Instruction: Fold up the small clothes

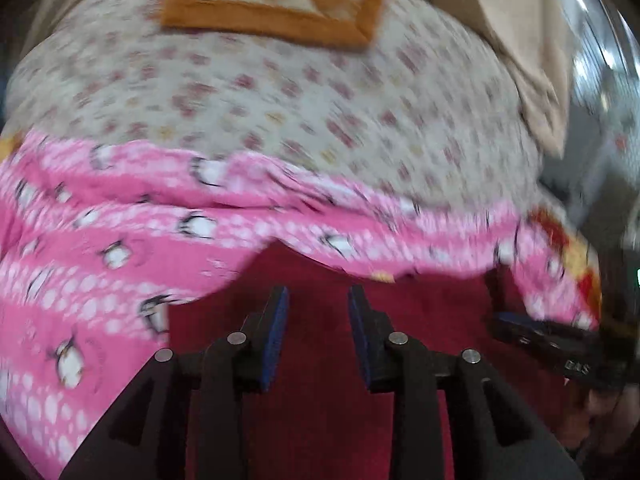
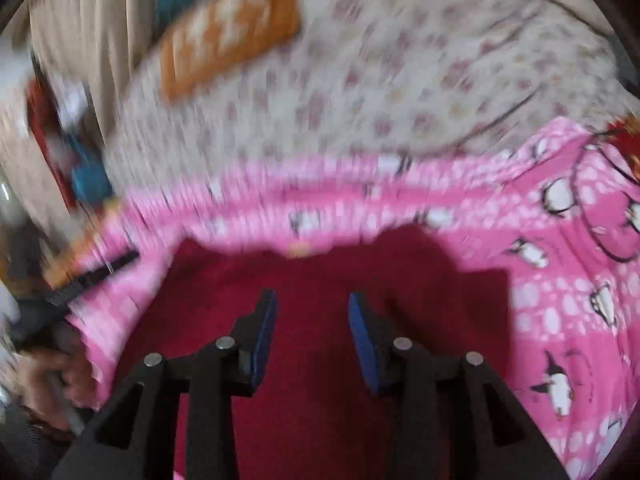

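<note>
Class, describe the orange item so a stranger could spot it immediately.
Start at the wide floral bedsheet. At its far end, beyond the pink penguin blanket, lies the orange cloth, folded flat. Only it has a solid orange border around pale wavy patterning.

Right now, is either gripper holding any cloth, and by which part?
Neither. The left gripper and right gripper are both open, with only the dark red garment visible between their fingers.

Dark red garment [image 1: 328, 320], plain and lying flat in the foreground, its far edge overlapped by a pink cloth printed with penguins and white dots [image 1: 120, 240]. The pink cloth lies rumpled, spread across a cream flower-patterned bed sheet. Both views are motion-blurred; finer detail cannot be told.
</note>
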`<state>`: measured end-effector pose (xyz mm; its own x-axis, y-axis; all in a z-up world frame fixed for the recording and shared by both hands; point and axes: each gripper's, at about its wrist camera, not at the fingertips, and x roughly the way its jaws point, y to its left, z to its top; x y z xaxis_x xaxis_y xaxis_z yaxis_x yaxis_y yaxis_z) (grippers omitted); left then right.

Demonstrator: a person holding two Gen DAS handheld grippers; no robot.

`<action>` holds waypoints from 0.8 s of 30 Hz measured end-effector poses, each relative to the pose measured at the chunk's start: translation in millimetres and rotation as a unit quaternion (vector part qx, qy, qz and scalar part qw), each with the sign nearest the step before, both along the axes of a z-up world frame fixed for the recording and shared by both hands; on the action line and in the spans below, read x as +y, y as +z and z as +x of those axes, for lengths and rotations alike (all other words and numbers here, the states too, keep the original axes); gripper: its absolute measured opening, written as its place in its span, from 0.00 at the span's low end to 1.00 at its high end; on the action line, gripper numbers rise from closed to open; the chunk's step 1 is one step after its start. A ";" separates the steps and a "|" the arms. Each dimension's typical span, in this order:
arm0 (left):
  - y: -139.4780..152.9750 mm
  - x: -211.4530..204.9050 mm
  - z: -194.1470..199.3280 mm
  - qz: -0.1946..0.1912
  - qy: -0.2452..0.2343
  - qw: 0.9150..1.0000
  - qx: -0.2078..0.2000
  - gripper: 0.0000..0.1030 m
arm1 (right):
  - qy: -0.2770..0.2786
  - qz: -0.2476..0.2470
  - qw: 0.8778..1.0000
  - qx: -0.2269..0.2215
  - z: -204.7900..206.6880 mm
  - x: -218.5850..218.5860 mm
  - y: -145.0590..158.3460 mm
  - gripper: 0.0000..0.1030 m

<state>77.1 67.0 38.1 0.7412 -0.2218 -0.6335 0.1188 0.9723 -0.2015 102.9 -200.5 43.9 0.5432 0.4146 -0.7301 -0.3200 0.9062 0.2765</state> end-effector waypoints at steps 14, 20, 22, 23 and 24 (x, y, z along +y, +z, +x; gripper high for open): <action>-53.6 7.5 26.5 0.070 0.093 0.987 0.114 0.00 | -0.259 0.160 0.953 -0.004 10.8 -151.3 -1.6 0.35; -57.9 37.3 23.9 0.042 0.146 0.981 0.121 0.00 | -0.141 0.059 0.988 -0.034 23.7 -77.9 8.3 0.35; -58.5 41.4 22.5 0.026 0.151 0.981 0.121 0.00 | -0.148 0.016 0.989 0.018 47.0 -72.1 -14.7 0.35; -57.9 42.7 21.7 0.018 0.152 0.981 0.119 0.00 | -0.148 0.012 0.988 0.046 53.4 -71.7 -25.9 0.35; -57.6 44.9 21.3 0.006 0.153 0.981 0.119 0.00 | -0.144 0.008 0.986 0.079 62.3 -70.5 -40.0 0.36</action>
